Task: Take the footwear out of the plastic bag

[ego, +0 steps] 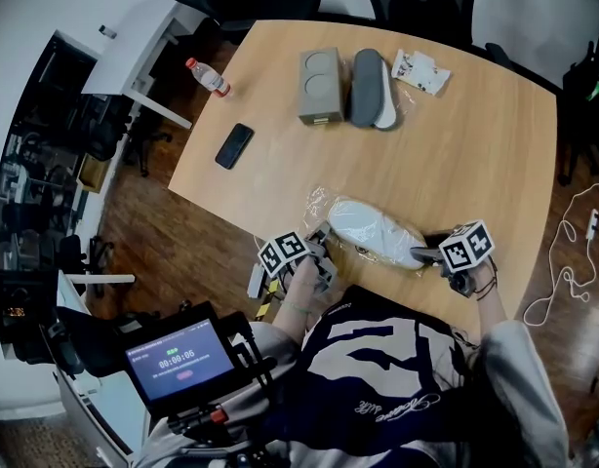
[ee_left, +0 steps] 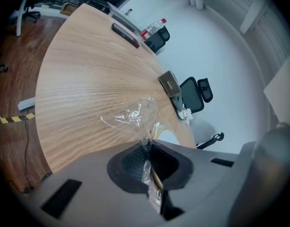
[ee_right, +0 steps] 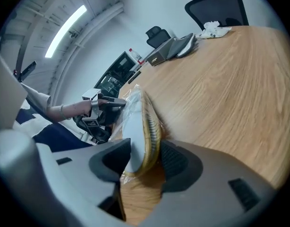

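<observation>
A white slipper (ego: 373, 227) with a yellow-edged sole lies inside a clear plastic bag (ego: 324, 208) near the table's front edge. My left gripper (ego: 324, 240) is shut on the bag's crumpled left end; in the left gripper view the film (ee_left: 131, 115) runs pinched between the closed jaws (ee_left: 147, 148). My right gripper (ego: 426, 254) is at the slipper's right end. In the right gripper view the slipper (ee_right: 138, 126) stands edge-on between the wide jaws (ee_right: 145, 157), both pads against it through the film. The left gripper (ee_right: 105, 103) shows beyond it.
At the far side of the wooden table (ego: 495, 154) lie a grey box (ego: 320, 86), a grey and white slipper (ego: 370, 88) and a crumpled packet (ego: 421, 70). A black phone (ego: 234, 145) and a bottle (ego: 208, 76) are at the left edge.
</observation>
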Demonstrator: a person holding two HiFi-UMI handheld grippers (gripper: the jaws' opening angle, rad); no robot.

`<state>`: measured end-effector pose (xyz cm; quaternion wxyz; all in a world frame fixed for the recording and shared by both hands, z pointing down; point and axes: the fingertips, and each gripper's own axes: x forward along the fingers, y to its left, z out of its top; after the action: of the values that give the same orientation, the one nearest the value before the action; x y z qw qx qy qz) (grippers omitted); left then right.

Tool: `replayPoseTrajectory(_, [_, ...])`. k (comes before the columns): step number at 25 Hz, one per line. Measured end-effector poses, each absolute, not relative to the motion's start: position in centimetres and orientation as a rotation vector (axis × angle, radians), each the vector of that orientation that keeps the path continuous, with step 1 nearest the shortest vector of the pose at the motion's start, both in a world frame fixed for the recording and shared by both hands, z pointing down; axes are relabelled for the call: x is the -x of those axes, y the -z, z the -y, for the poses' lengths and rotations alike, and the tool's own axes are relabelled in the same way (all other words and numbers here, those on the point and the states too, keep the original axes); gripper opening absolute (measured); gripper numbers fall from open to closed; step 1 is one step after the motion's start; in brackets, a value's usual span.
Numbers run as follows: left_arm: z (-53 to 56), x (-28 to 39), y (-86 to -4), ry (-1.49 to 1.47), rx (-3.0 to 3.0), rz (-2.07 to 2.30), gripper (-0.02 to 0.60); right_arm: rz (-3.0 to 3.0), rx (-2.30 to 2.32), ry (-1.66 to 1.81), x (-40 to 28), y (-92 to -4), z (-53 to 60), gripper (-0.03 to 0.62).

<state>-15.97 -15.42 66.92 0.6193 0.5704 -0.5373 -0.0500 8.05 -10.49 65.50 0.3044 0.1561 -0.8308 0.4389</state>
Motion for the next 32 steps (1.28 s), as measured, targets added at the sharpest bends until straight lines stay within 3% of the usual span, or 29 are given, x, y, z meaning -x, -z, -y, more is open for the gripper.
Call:
replayPoseTrajectory(8, [15.7,16.9,-67.0,0.239,-1.284,1.247,0.005,2.325,-0.477,-1.507,-6.7,-63.8,10.1,0.074])
replayPoseTrajectory(24, [17.1,16.3,-63.6,0.435,-1.443,1.354,0.004,2.419,-0.625,-1.419,-7.8,-58.8,7.2,0.058])
replayPoseTrajectory(32, [17.7,20.5,-62.5,0.533,-1.383,1.527,0.005,2.342,-0.733,-1.384,-10.4,-59.7,4.1,0.057])
